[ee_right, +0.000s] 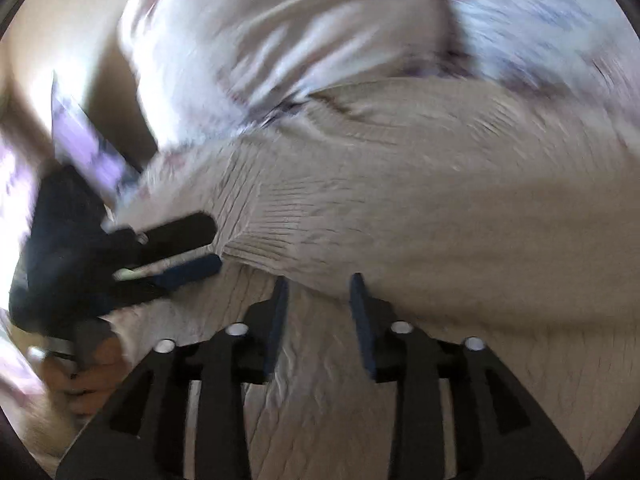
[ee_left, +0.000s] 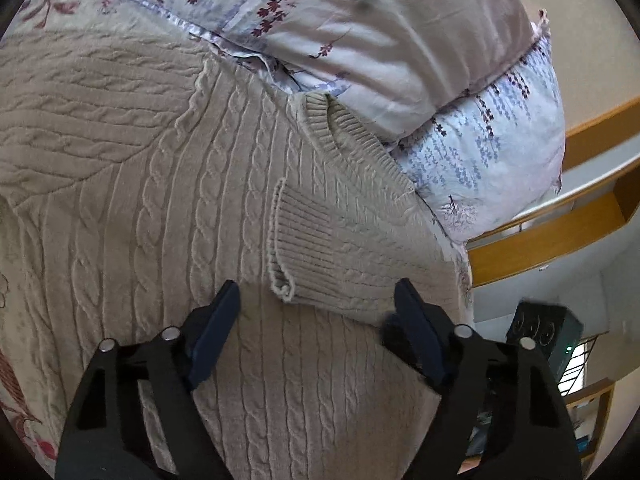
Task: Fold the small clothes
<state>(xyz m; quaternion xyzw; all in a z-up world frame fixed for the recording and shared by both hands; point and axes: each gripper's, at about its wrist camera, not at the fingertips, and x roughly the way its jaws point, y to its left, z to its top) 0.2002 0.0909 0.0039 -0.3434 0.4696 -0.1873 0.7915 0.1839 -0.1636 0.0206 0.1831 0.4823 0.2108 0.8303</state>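
Note:
A beige cable-knit sweater [ee_left: 180, 208] lies spread on the bed, with one sleeve folded across its body; the ribbed cuff [ee_left: 296, 248] lies just ahead of my left gripper [ee_left: 316, 292]. That gripper is open and empty, hovering over the sweater. In the blurred right wrist view the sweater [ee_right: 400, 184] fills the middle. My right gripper [ee_right: 318, 280] is open over it, close to the folded sleeve's edge. The left gripper [ee_right: 200, 248] shows at the left with a hand behind it.
A floral quilt and pillow pile [ee_left: 360, 40] lies beyond the sweater. A wooden bed frame [ee_left: 560, 232] and a dark device [ee_left: 548, 332] are at the right. The floral bedsheet [ee_left: 24, 360] shows at the left edge.

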